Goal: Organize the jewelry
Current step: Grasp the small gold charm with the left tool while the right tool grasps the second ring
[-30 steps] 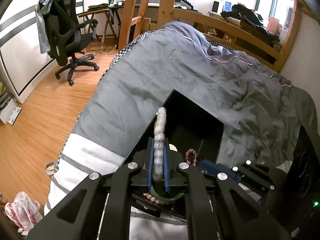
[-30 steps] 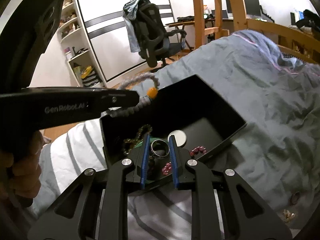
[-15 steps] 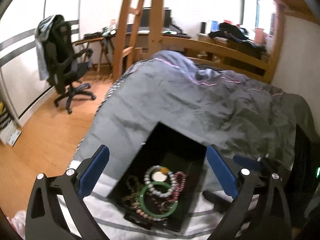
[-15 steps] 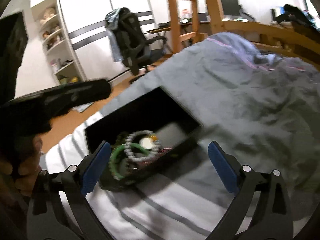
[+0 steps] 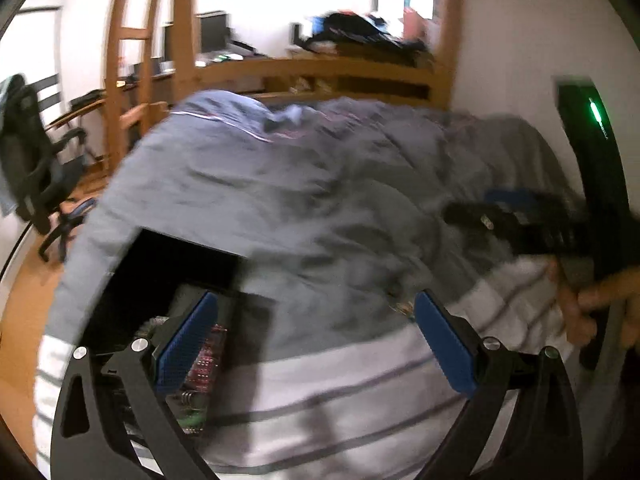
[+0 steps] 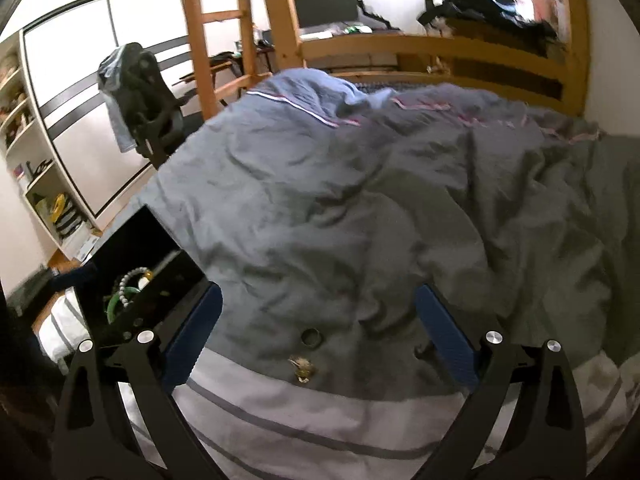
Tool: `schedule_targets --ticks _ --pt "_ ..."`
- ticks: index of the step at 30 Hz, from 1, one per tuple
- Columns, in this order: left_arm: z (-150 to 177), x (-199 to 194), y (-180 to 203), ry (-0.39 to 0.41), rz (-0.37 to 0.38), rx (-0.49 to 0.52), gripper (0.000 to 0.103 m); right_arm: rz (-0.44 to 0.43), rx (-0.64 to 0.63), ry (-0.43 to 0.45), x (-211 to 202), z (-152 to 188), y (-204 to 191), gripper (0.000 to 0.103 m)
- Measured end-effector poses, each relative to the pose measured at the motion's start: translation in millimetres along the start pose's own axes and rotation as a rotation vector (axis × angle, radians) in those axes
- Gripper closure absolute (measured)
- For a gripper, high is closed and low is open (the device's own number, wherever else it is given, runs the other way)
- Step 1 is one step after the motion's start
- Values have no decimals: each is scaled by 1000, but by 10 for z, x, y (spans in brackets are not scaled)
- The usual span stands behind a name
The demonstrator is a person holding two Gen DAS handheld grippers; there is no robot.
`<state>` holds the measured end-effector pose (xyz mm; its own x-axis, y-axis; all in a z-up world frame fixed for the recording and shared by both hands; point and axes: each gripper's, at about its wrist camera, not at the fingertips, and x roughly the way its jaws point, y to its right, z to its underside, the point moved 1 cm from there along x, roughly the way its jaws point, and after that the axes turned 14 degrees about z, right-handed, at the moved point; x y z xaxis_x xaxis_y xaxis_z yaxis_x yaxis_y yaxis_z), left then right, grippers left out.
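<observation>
Jewelry: one ring [image 6: 311,337], one gold trinket [image 6: 302,367], outside box [image 6: 132,240].

Matt grey cloth duvet [image 6: 360,208], glossy metal ring [image 6: 311,337], varnished wooden bedframe [image 6: 440,46]

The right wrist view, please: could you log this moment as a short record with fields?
surface: grey duvet with white striped border
right gripper: open, empty, above the duvet
left gripper: open, empty
ring: loose on the duvet, between the right fingers
gold piece: on the duvet, just nearer than the ring
black box: far left, open, holding a green bangle and pale bead bracelet
</observation>
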<state>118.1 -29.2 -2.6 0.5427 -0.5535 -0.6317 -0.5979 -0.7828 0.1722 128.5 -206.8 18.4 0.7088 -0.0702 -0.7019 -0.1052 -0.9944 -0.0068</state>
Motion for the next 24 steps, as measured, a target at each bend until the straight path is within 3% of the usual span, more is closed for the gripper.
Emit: schedule_targets --ticks 3,5,6,11,15,17,19,24 --pt "94 285 262 -51 59 67 9 -12 -34 -42 169 84 -61 33" --pt "127 495 377 -85 101 88 23 -19 -70 -60 222 150 -134 44" --pt "135 567 393 -92 120 85 25 -25 -88 -71 255 183 -158 50" --pt "175 1043 360 -146 213 35 47 -73 -150 -144 525 293 -291 62" --pt "193 1317 333 -170 249 18 58 -64 -161 -192 773 320 -347 67" --pt "201 1388 306 -187 249 -9 69 -55 -158 -219 918 339 -379 74" --pt "252 1439 282 -208 247 -18 73 -57 -172 -243 997 373 -432 75" --pt "314 1486 304 -226 242 -27 83 -21 -156 -265 1073 408 -405 97"
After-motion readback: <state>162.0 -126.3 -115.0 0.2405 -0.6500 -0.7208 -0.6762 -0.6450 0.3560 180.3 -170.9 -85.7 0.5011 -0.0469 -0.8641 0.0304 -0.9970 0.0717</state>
